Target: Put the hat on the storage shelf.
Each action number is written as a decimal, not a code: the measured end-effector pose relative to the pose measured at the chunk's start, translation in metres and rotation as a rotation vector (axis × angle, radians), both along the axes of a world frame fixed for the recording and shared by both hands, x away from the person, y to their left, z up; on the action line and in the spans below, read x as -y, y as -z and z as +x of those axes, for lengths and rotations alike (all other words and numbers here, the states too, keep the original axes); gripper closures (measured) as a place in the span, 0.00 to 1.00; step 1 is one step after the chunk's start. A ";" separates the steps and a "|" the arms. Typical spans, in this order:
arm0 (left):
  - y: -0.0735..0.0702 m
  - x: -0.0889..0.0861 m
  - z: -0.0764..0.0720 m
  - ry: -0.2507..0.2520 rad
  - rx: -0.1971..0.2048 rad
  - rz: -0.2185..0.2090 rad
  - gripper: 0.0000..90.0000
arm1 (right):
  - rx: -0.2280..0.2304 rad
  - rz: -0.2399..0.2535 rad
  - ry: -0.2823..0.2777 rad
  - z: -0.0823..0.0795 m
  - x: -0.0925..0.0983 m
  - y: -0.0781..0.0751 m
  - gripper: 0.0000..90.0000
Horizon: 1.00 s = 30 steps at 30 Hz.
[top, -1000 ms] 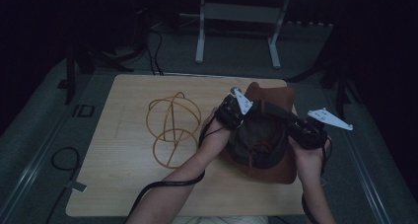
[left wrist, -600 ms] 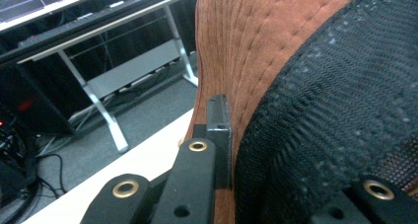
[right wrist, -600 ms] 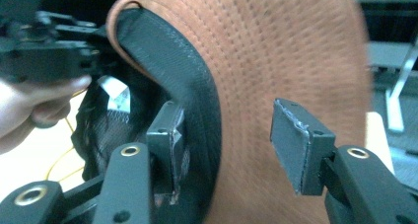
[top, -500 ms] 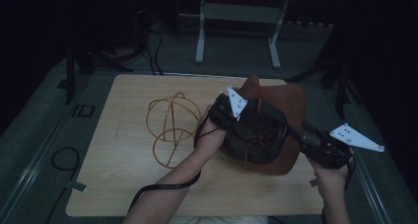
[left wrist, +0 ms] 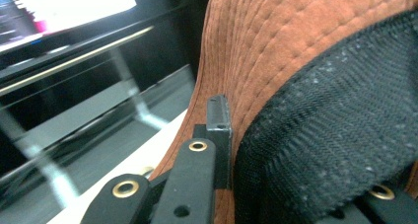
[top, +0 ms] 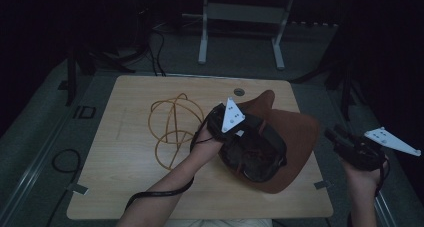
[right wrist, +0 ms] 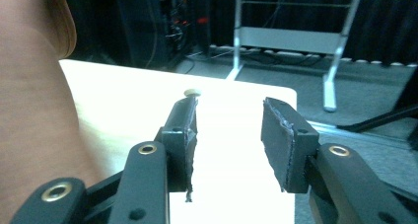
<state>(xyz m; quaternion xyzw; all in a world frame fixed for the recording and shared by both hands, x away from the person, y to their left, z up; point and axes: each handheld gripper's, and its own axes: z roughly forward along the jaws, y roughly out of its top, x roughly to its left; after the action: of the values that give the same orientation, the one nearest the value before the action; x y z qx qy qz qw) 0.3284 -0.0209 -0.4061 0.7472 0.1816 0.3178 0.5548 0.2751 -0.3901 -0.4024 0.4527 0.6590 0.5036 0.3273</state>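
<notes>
A brown hat (top: 295,137) lies upturned on the right half of the wooden table (top: 120,187), its dark lining facing up and its brim reaching toward the table's right edge. The left gripper (top: 235,132) sits on the hat's near-left side; in the left gripper view one black jaw presses against the stitched brown brim (left wrist: 256,61), while the other is buried under the black woven lining (left wrist: 335,150), so the jaws appear pinched on the hat's edge, though the contact itself is hidden. The right gripper (top: 334,135) is held off the table's right edge, apart from the hat, and in the right gripper view its jaws stand spread with nothing between them. A loose coil of tan cord (top: 172,124) lies left of the hat. The room beyond is too dark to read.
</notes>
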 end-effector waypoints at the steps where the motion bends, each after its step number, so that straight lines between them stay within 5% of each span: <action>1: 0.000 -0.001 -0.002 0.023 -0.003 -0.009 0.97 | -0.007 0.004 -0.009 0.002 0.000 0.002 0.63; 6: -0.002 -0.006 -0.011 0.125 0.014 -0.036 0.97 | -0.034 0.028 -0.070 0.009 -0.007 0.008 0.63; 11: -0.002 -0.015 -0.016 0.266 0.036 -0.101 0.97 | -0.036 -0.001 -0.138 0.012 -0.029 0.013 0.63; 13: -0.002 -0.015 -0.017 0.270 0.039 -0.100 0.97 | -0.038 -0.008 -0.156 0.012 -0.034 0.014 0.63; 17: 0.001 -0.017 -0.018 0.283 0.025 -0.121 0.97 | -0.040 -0.012 -0.283 0.009 -0.062 0.018 0.63; 25: 0.009 -0.011 -0.025 0.281 0.046 -0.077 0.97 | 0.000 -0.005 -0.489 0.005 -0.096 0.016 0.59; 30: 0.013 -0.007 -0.027 0.301 0.036 -0.094 0.97 | -0.004 -0.017 -0.580 0.005 -0.118 0.022 0.55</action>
<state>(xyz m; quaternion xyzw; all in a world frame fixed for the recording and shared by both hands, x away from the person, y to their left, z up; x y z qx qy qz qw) 0.3014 -0.0139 -0.4189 0.7333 0.0725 0.2355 0.6336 0.2802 -0.2722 -0.4240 0.2437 0.7657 0.5698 0.1722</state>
